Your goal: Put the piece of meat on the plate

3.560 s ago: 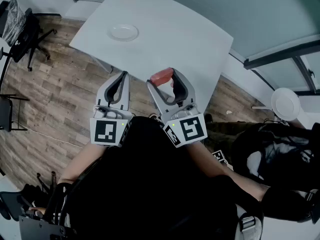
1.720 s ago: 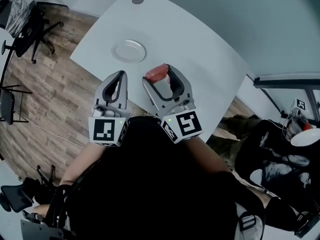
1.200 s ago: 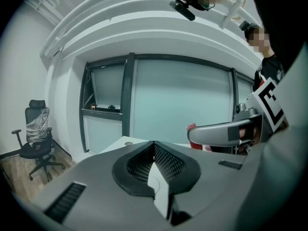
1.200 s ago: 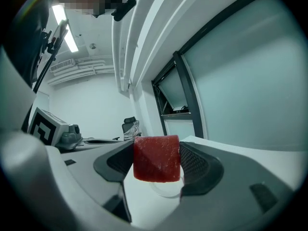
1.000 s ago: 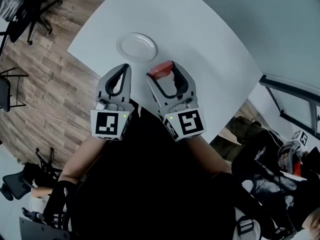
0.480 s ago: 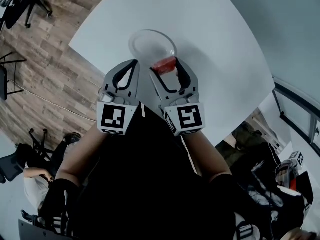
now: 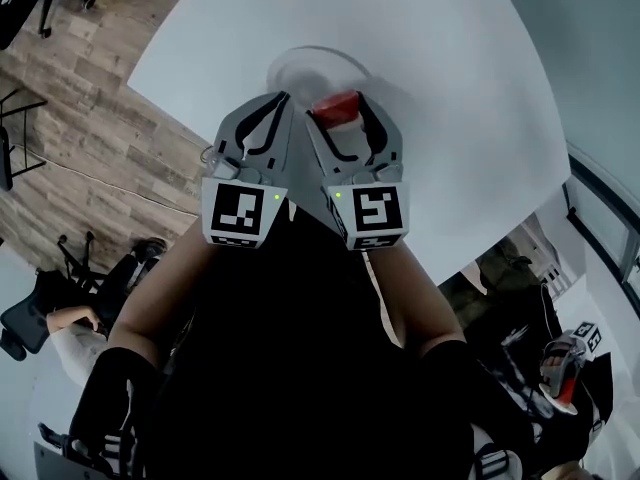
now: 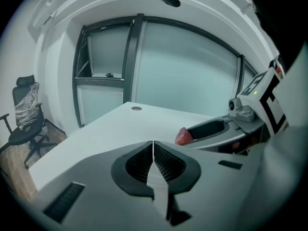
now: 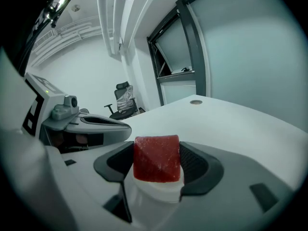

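The right claw [image 9: 157, 165] is gripping the meat [image 9: 156, 154], a red block, between its two pads. The jaws are standing narrow, pressing on both sides of the block. In the head view the meat is hanging over the plate [image 7: 292, 58], above the plate's part at 6 o'clock, nearest to the person. I cannot tell if the meat is touching the plate. The plate is white and is lying on the white tabletop [image 7: 440, 58], at 12 o'clock from both claws.

The left claw [image 8: 153, 147] is holding nothing; its jaws are pressing together. It is staying just beside the right claw, at its 9 o'clock, with its tips at the near rim of the plate.

In the left gripper view the meat is showing at 2 o'clock from the jaws. A round cap [image 8: 136, 108] is sitting in the far part of the tabletop at 12 o'clock. An office chair [image 8: 23, 114] is standing on the wooden floor [image 7: 80, 98] at 9 o'clock.
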